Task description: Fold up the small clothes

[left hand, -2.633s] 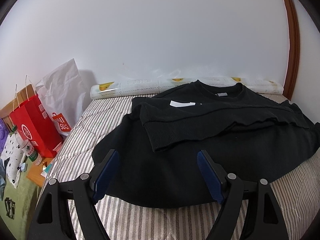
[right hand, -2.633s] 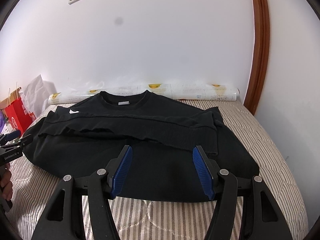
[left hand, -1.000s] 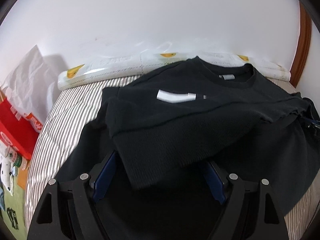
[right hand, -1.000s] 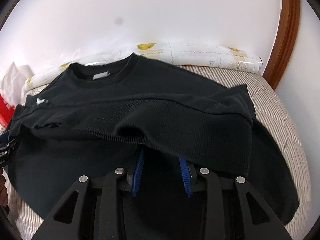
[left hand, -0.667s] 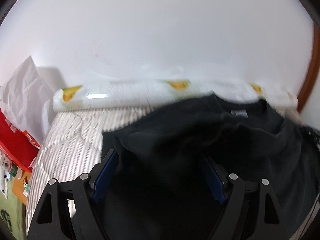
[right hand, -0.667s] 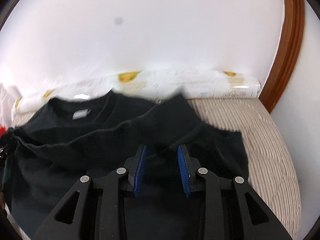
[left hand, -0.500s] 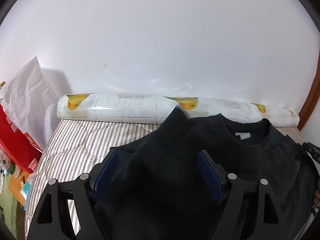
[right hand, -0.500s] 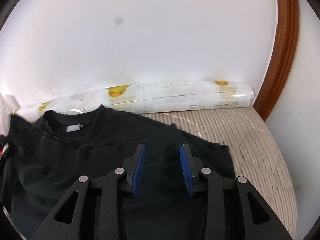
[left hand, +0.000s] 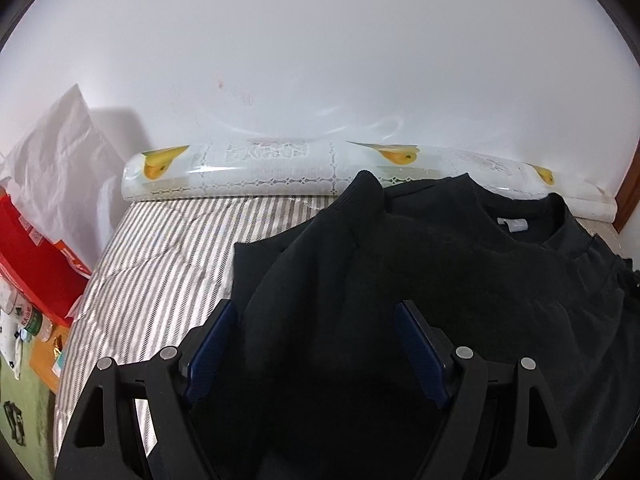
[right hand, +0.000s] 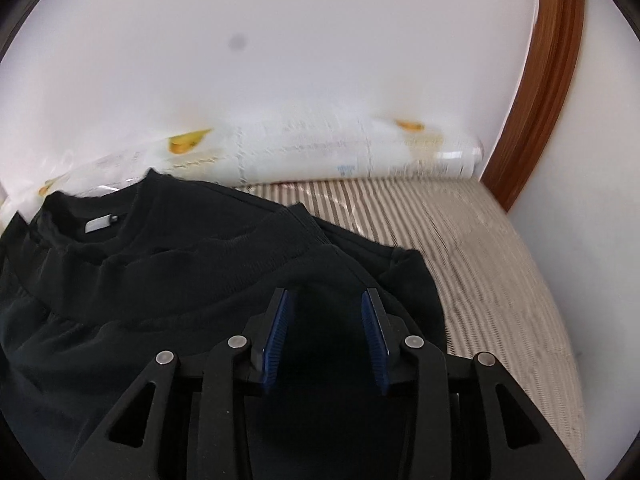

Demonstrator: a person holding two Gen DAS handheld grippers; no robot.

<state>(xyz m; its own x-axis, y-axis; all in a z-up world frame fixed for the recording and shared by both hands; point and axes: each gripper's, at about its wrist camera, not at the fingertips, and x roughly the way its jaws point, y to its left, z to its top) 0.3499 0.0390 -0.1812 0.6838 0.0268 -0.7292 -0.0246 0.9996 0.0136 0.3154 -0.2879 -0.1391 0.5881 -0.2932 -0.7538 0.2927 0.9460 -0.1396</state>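
A black sweatshirt (left hand: 460, 272) lies on the striped bed, its lower part folded up so the ribbed hem lies near the collar with its white label (left hand: 512, 224). My left gripper (left hand: 316, 320) has its blue pads wide apart, with black fabric lying between and over the jaws. My right gripper (right hand: 326, 310) is partly closed, with a hump of the sweatshirt (right hand: 200, 280) held between its pads. The hem edge (right hand: 280, 248) lies just ahead of the right fingers.
A rolled white mat with yellow fruit prints (left hand: 280, 168) lies along the wall at the head of the striped bed (left hand: 168, 256). A red bag (left hand: 36, 264) and a white bag (left hand: 60, 160) stand left of the bed. A brown wooden frame (right hand: 548, 80) runs up at the right.
Both grippers came in over the sweatshirt, the right one narrowed onto the fabric, and the lower part was carried up toward the collar. The white logo is now covered.
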